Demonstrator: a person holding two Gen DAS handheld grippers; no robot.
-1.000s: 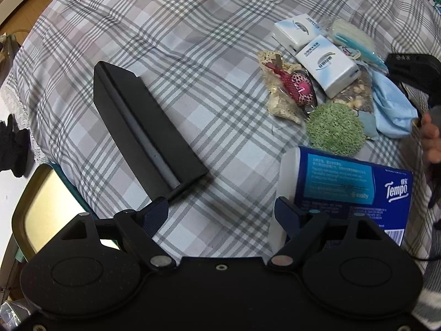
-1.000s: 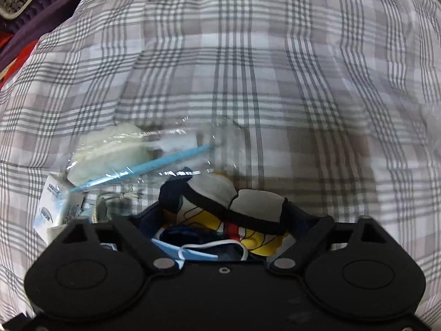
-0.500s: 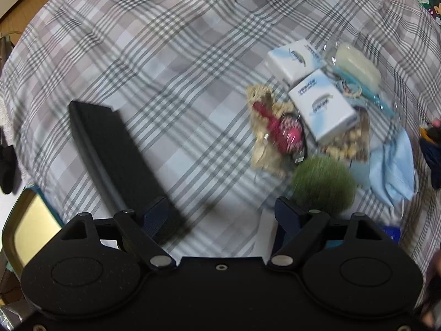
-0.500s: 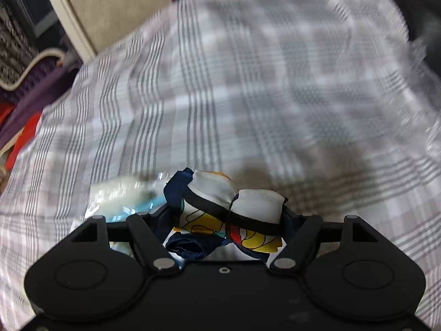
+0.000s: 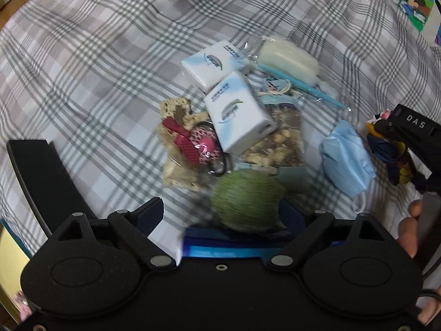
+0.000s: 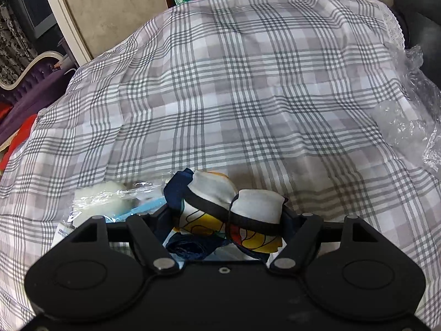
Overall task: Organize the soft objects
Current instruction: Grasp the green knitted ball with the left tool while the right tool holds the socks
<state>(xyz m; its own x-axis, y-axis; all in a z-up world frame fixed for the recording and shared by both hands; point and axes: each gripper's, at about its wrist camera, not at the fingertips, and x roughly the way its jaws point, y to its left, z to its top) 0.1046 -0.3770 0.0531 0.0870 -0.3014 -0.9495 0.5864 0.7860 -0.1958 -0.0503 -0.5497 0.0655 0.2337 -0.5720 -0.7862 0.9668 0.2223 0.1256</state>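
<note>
Much bare plaid cloth (image 6: 248, 88) beyond pile

White letters "DAS" on the black right hand-held gripper (image 5: 386, 135) body.

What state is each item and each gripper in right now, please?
left gripper: jaws opening, nothing gripped, above the green fuzzy ball.
right gripper: shut on the cartoon-print cloth bundle, lifted.
blue face mask: folded, lying loose.
two tissue packs: sealed, one overlapping the other.
sponge in clear wrap: wrapped, lying flat.
black case: closed, flat.
</note>
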